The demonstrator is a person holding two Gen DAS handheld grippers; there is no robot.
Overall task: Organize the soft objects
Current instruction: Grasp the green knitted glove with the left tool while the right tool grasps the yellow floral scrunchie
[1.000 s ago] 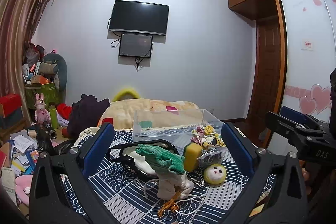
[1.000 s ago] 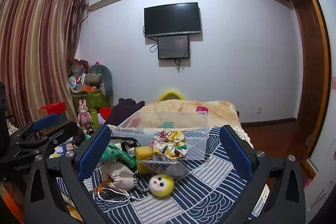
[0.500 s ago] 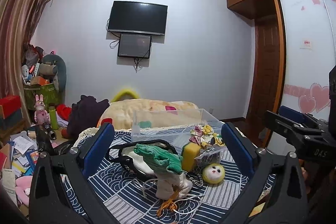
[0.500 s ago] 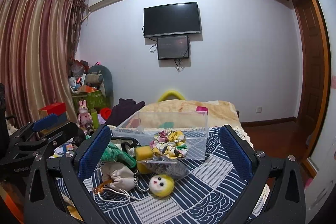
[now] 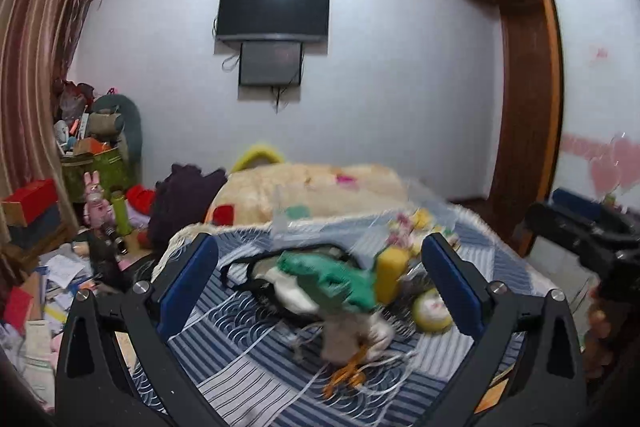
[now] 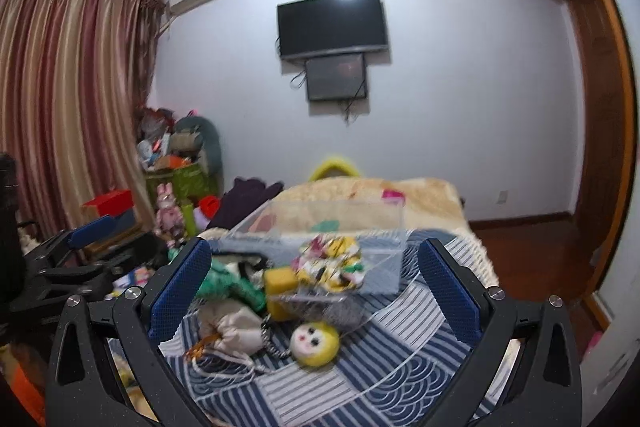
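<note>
Soft objects lie on a blue patterned cloth (image 5: 248,359): a green plush (image 5: 332,277) on a cream drawstring pouch (image 5: 352,335), a yellow sponge (image 5: 392,275), a round yellow doll head (image 5: 430,311), a floral scrunchie (image 6: 332,263). A clear plastic box (image 6: 320,223) stands behind them. My left gripper (image 5: 320,283) is open and empty, just short of the green plush. My right gripper (image 6: 314,287) is open and empty above the sponge and doll head (image 6: 314,343). Both views are blurred.
A black-strapped bag (image 5: 256,271) lies under the green plush. A beige blanket (image 5: 308,187) covers the bed behind. Clutter, boxes and a pink rabbit toy (image 5: 94,199) fill the floor at left. A wooden wardrobe (image 5: 524,107) stands at right.
Both grippers have moved forward and tilted down toward the pile, so the objects sit higher and larger between the fingers. Both stay open.
</note>
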